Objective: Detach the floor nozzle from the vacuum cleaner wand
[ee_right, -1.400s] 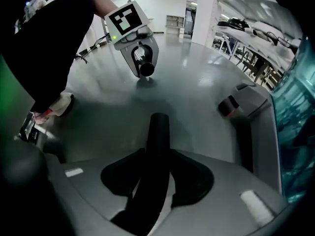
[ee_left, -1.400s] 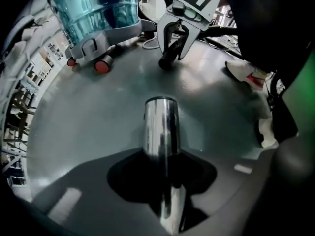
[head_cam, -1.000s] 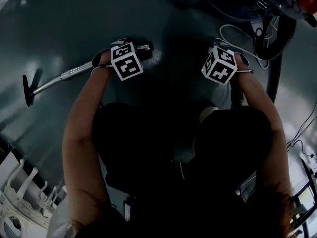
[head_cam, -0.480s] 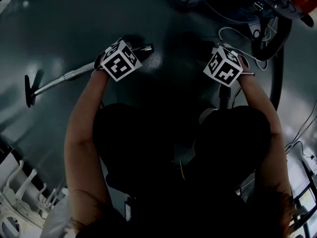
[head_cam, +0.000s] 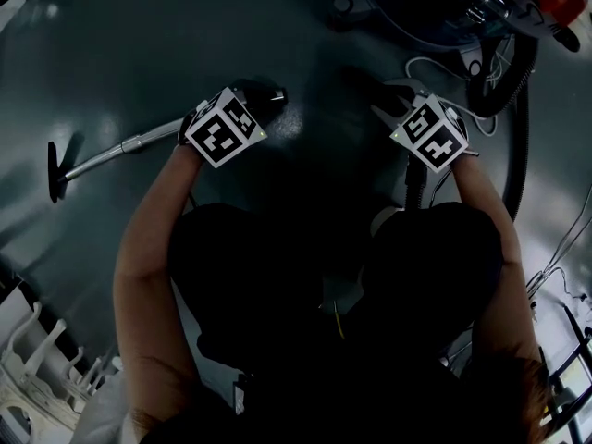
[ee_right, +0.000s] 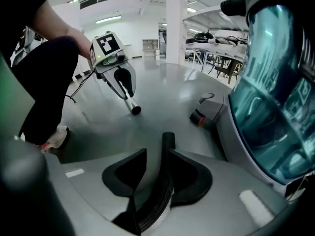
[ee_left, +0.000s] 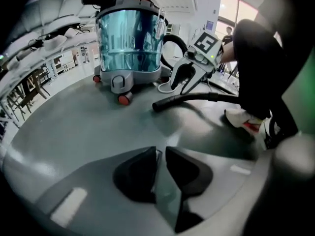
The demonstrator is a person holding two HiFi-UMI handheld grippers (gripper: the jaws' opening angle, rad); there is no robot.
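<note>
Black hose [ee_right: 168,140] between right hand-held gripper [ee_right: 157,153] jaws, just closing, gap remaining.

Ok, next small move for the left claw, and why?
Probably carry the left claw along the wand toward the floor nozzle: it's attached at the far end, while this claw, its jaws just closing with nothing between, hovers over the opposite end.
</note>
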